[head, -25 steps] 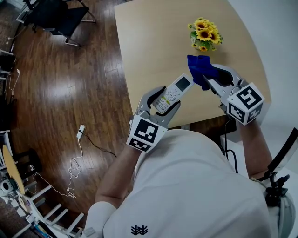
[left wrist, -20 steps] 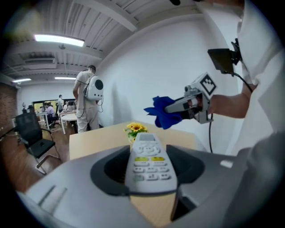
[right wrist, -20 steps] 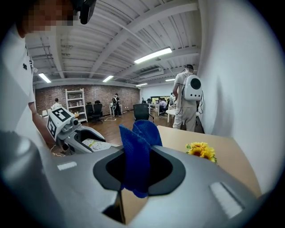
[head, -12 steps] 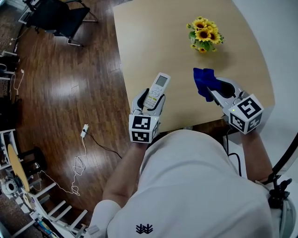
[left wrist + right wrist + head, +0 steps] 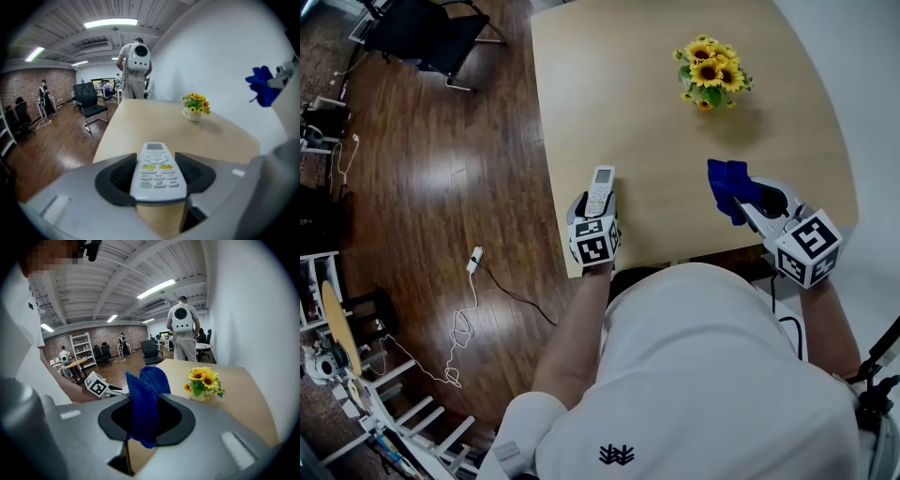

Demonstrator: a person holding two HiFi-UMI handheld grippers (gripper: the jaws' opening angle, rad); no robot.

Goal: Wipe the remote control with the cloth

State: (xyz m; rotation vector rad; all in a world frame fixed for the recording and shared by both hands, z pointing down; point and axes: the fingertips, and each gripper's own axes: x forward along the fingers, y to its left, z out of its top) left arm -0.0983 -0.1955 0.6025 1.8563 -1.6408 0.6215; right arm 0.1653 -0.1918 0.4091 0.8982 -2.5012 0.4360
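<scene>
White plastic remote control (image 5: pixel 601 181) sits clamped lengthwise in the left tool (image 5: pixel 157 178), at the near-left edge of the light wooden counter (image 5: pixel 647 112), buttons up for access. Blue fleecy cloth (image 5: pixel 728 185) is pinched in the right tool (image 5: pixel 146 416), well apart, fold sticking out, presumably as the wiping face.

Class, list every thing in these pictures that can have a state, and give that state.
left tool, shut on the remote control.
right tool, shut on the cloth.
remote control, clamped, buttons facing up.
cloth, bunched, gripped between the jaws.
flower pot, upright on the table.
</scene>
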